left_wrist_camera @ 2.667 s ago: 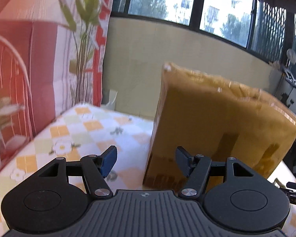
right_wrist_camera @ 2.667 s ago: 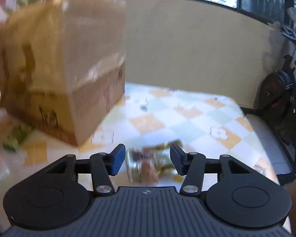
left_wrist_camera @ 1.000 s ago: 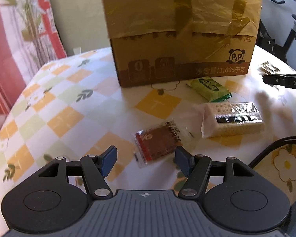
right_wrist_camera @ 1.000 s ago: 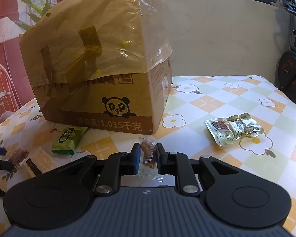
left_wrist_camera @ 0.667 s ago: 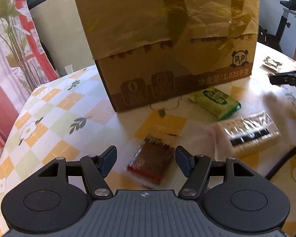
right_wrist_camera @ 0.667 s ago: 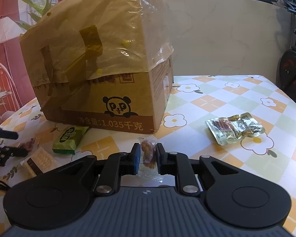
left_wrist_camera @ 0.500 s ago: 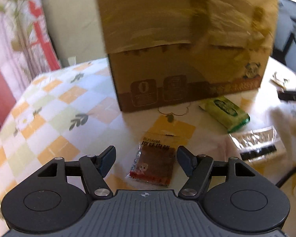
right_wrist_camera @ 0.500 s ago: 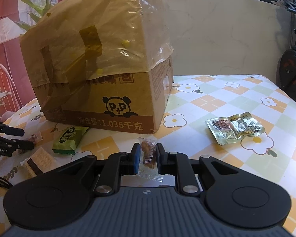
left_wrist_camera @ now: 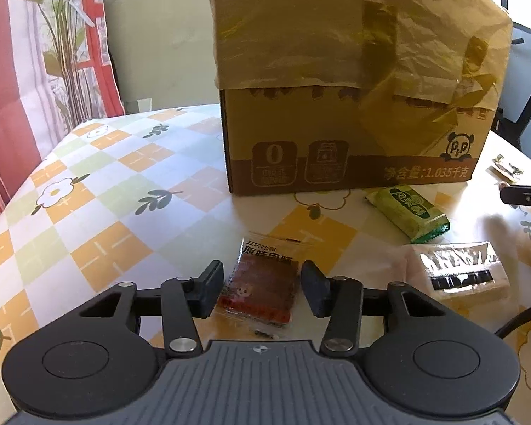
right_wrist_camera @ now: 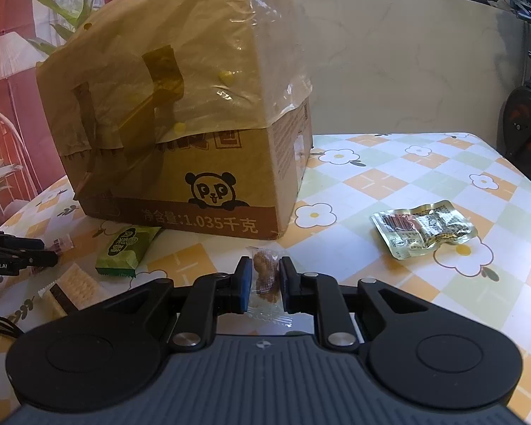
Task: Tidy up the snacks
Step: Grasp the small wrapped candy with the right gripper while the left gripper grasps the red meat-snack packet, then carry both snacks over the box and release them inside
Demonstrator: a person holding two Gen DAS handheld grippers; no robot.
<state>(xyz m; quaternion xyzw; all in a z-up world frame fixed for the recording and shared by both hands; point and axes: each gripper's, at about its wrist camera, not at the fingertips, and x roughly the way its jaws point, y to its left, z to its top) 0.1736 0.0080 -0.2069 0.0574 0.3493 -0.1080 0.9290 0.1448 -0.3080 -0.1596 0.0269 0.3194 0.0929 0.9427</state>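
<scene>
The left tongs [left_wrist_camera: 262,285] stand open over the flower-checked worktop [left_wrist_camera: 99,191], with the flat red-brown clear-wrapped jerky packet [left_wrist_camera: 262,283] lying directly between the two fingers, in front of the big tape-patched brown cardboard box [left_wrist_camera: 354,134] with the panda logo. The packet's long axis runs away from the tongs toward the box, so its narrow width sits across the gap; the fingers are near its edges on both sides, though whether they touch it I cannot tell. Closing straight in looks like the move that is called for.

The right tongs [right_wrist_camera: 263,283] are closed on a small clear-wrapped brown candy [right_wrist_camera: 265,276], in front of the box's panda corner. The left tongs are plainly the nearer pair to the jerky packet.

In front of the box to the right of the jerky packet lie a green foil snack bar [left_wrist_camera: 409,212] and a clear-wrapped pale wafer pack [left_wrist_camera: 456,276].
</scene>
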